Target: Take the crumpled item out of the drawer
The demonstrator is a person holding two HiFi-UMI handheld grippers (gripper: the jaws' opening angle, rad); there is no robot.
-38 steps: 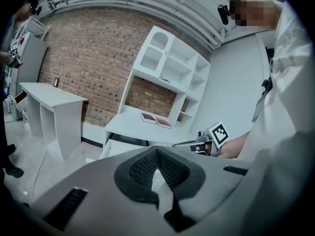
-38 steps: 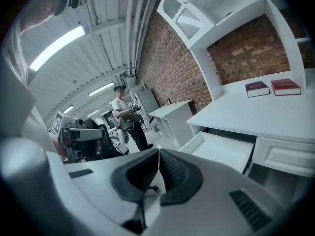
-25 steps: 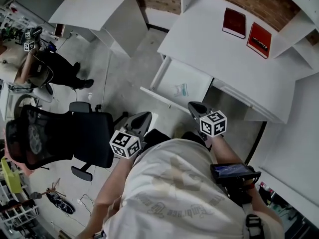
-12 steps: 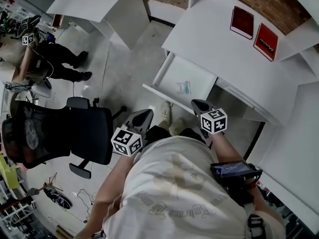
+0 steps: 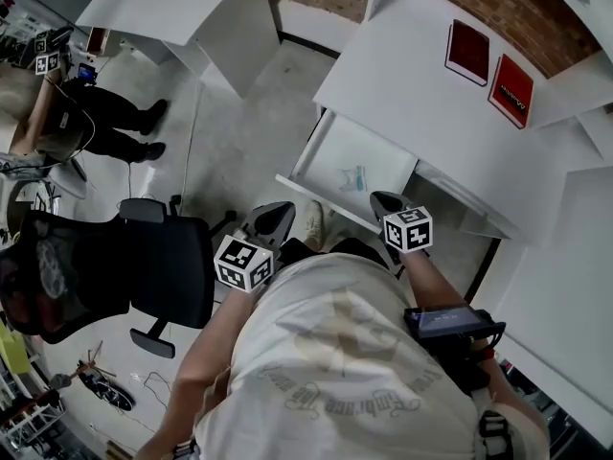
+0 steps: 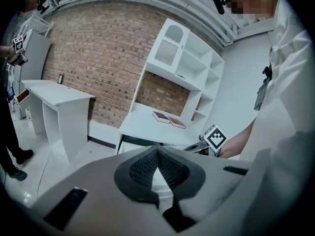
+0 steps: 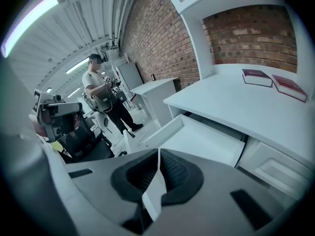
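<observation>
The white drawer (image 5: 326, 151) stands pulled out of the desk (image 5: 412, 94). A small pale blue-green crumpled item (image 5: 351, 177) lies on its floor near the front right. My right gripper (image 5: 381, 200) is shut and empty, its tip just short of the drawer's front right corner. My left gripper (image 5: 279, 210) is shut too, empty, left of the drawer front, above the floor. The right gripper view shows the shut right gripper (image 7: 158, 152) pointing down at the drawer (image 7: 197, 136); the item is hidden there. In the left gripper view the left gripper (image 6: 157, 150) faces the desk.
Two red books (image 5: 466, 51) (image 5: 510, 89) lie at the back of the desk under white shelves. A black office chair (image 5: 163, 266) stands close on my left. Another person (image 5: 77, 113) stands farther left, past a second white table (image 5: 182, 8).
Both grippers have come nearer the drawer and dropped a little. The right one tips more steeply down, its tip now by the drawer front. Both stay shut.
</observation>
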